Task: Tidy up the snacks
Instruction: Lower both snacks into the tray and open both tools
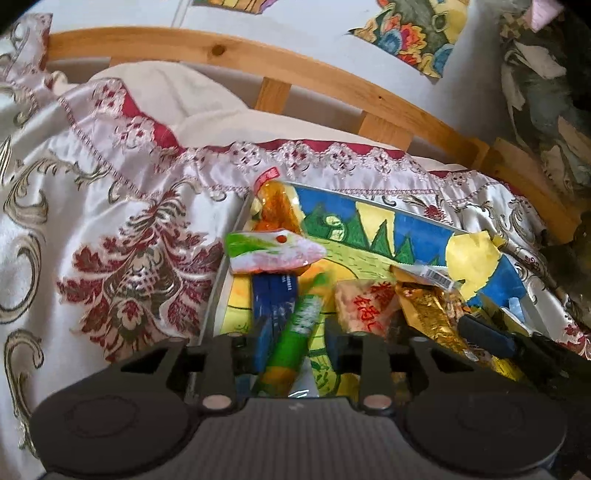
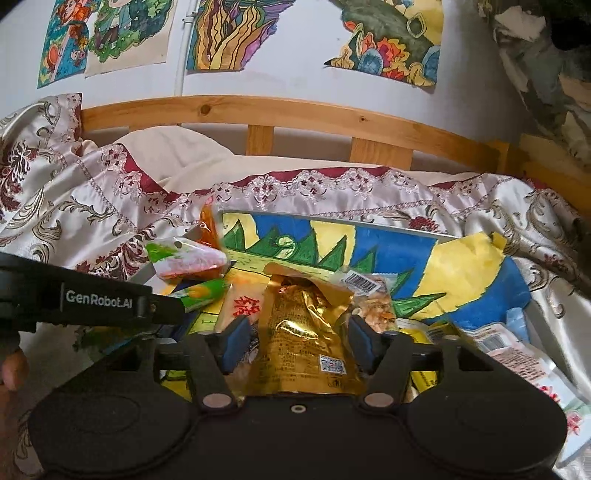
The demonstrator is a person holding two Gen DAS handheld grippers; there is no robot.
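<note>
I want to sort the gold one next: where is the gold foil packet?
In the right wrist view, the gold foil packet lies centre, between the right gripper fingers, on the painted tray.

Green snack stick (image 1: 295, 343) tilted beside crumpled gold foil pouch (image 2: 303, 332), both among snacks on painted tray (image 1: 369, 229).

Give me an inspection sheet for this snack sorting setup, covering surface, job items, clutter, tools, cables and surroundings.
Surface: patterned satin bedspread on a bed, carrying a shallow tray lined with a colourful drawing.
Job's things: gold foil packet, green stick packet, green-and-white packet, orange packet, red-printed packet, all in the tray.
Clutter: snacks overlap in a loose pile; further wrappers at the tray's right end.
Grippers: left tool open around the green stick packet; right tool open around the gold foil packet.
Cables: nothing seen.
Surroundings: wooden bed rail, pillow, drawings on the wall.
</note>
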